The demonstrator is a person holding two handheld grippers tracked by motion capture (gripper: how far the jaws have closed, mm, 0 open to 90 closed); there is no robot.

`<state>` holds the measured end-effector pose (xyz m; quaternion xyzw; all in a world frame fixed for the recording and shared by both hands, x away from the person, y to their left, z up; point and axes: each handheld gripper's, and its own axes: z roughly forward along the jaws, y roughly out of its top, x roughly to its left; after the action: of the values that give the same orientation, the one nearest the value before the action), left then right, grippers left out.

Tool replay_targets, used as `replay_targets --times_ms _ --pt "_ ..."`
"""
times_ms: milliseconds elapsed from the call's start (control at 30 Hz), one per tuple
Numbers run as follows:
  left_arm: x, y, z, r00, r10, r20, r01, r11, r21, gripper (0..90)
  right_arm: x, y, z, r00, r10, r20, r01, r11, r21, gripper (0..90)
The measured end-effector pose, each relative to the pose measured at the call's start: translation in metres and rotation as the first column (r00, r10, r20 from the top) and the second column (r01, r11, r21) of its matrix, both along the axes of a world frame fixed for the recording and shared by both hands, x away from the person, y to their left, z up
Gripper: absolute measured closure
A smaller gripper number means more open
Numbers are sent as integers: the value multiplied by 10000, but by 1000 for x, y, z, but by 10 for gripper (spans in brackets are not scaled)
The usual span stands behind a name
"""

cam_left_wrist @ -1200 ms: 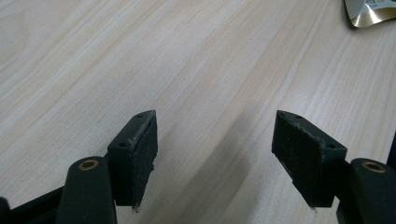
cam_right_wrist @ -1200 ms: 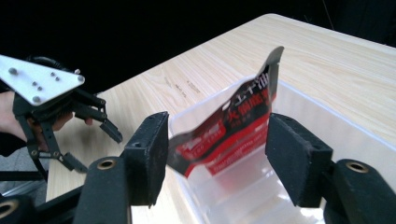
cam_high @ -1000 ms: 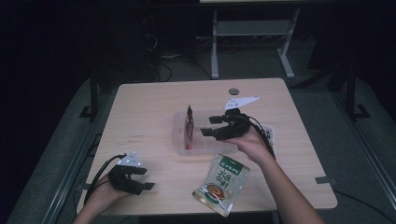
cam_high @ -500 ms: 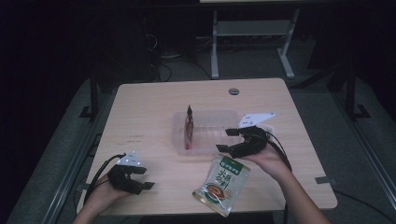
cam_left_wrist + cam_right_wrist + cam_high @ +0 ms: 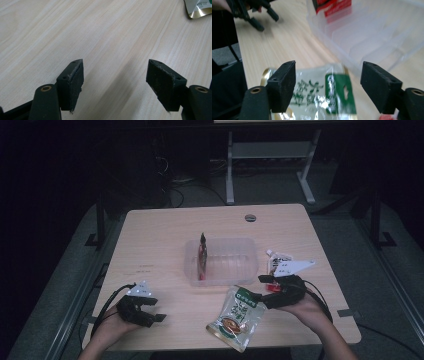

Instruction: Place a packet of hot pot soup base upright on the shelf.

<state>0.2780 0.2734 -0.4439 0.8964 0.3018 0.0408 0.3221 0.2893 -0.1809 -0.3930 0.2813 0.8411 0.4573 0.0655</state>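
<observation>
The right gripper (image 5: 256,289) hangs low over the worktop (image 5: 165,235), jaws spread wide with nothing between them, pointed at the top end of the green snack pouch (image 5: 236,316). That pouch lies flat on the worktop near the front edge, just in front of the clear plastic bin (image 5: 221,261), where a red packet (image 5: 202,256) already stands on edge at the left end. From the right gripper view, the pouch (image 5: 322,92) sits right under the open jaws, its green header strip between them, the bin's wall (image 5: 372,42) just beyond.

To lift it cleanly, I would drop the jaws astride that header seam and pinch there, since the flat body gives little to bite on; tilting down a touch should get one jaw under the edge. Keep clear of the bin wall while closing. The small white and red sachet (image 5: 276,262) by the right hand looks like another item, though it is hard to make out.

The left gripper (image 5: 150,312) rests at the near left corner, jaws apart and empty over bare wood.
</observation>
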Motion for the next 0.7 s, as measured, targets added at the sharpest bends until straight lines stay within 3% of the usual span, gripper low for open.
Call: replay_targets --times_ms 233,267,300,400,467,633,700 --pt "-2 -4 3 9998 -175 60 175 9998 -46 352 -10 -4 -15 9995 -112 -307 101 9994 -336 295" --pt "-4 -6 4 9999 -110 54 111 9996 -260 389 -12 -5 -16 9994 -127 -307 115 9993 -369 295" --pt "-3 -7 5 9995 -298 112 299 9995 -123 417 -13 -5 -17 9994 -167 -315 154 9991 -406 295" --pt "-6 -13 8 9988 -466 126 470 9983 -336 505 -16 -7 -20 9987 -353 -378 336 9984 -449 294" --pt "-7 -17 10 9985 -545 -79 539 9964 -662 615 -18 -10 -23 9981 -433 -431 413 9981 -462 293" --pt "-10 -36 17 9939 -1081 -228 1048 9877 -1164 865 -23 -15 -30 9969 -549 -561 517 9970 -580 294" --pt "-12 -49 19 9898 -1407 -245 1367 9831 -1221 897 -23 -16 -32 9964 -589 -611 550 9965 -635 294"
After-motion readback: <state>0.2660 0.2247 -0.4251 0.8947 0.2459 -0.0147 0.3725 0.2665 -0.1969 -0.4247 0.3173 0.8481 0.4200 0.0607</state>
